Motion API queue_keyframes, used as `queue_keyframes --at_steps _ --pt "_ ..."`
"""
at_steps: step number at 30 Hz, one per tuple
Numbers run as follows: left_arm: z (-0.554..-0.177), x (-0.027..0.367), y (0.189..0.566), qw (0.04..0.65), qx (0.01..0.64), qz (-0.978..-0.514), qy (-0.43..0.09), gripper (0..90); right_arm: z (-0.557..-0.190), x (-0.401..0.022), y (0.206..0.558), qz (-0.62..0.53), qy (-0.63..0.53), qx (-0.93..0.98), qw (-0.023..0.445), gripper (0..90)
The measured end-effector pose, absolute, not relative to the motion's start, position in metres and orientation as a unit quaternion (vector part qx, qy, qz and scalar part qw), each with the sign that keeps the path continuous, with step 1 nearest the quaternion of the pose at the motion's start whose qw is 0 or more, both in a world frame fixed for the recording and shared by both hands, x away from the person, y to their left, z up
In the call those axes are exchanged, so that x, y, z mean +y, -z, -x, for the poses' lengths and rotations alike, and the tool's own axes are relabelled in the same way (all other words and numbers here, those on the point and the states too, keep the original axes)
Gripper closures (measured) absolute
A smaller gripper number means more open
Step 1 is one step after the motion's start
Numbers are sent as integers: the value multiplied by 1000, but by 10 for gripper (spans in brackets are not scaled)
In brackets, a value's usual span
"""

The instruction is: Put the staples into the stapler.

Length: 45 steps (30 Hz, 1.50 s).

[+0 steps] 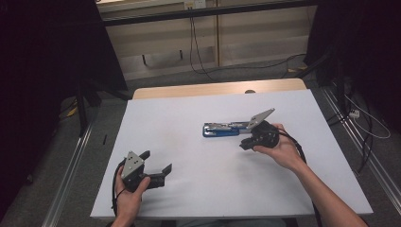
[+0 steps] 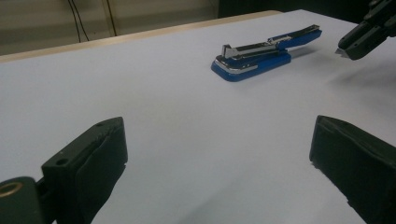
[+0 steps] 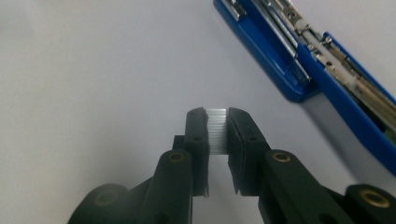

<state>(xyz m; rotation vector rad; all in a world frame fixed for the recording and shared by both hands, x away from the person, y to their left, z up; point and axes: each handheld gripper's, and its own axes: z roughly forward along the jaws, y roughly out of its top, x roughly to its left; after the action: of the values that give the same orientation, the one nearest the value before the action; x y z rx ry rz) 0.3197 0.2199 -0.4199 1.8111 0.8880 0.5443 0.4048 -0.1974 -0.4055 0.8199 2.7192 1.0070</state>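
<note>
At the left of the high view, the left gripper [image 1: 153, 163] is held low over the near part of the white table [image 1: 189, 189], its jaws spread wide with nothing between them. In the left gripper view the same jaws are seen far apart over bare surface, and the blue stapler [image 2: 261, 56] is seen beyond them, swung open with its top arm raised off the base. From above, the stapler [image 1: 221, 129] lies near the table's middle and reads as a flat blue strip; its open state is made plain by the two gripper views.

Further right, the right gripper [image 1: 243, 143] is held just beside the stapler's right end, apart from it. What is gripped cannot be made out from above. In the right gripper view, a strip of staples [image 3: 216, 130] is seen pinched between the nearly closed jaws of the right gripper [image 3: 216, 122], with the open stapler [image 3: 299, 60] lying at the upper right.

The table is covered in white, with a wooden edge [image 1: 217, 89] at the far side. Behind it, pale wall panels and trailing cables [image 1: 196, 42] are seen in a dim room.
</note>
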Motion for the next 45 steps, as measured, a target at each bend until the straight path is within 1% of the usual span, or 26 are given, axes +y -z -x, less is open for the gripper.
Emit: queue_keyframes --at_steps 18,45 --pt "-319 219 420 501 363 -753 -227 43 -430 -177 399 -258 -357 894 80 794" --pt "-320 220 420 501 367 -751 -225 42 -461 -149 394 -243 -370 893 84 794"
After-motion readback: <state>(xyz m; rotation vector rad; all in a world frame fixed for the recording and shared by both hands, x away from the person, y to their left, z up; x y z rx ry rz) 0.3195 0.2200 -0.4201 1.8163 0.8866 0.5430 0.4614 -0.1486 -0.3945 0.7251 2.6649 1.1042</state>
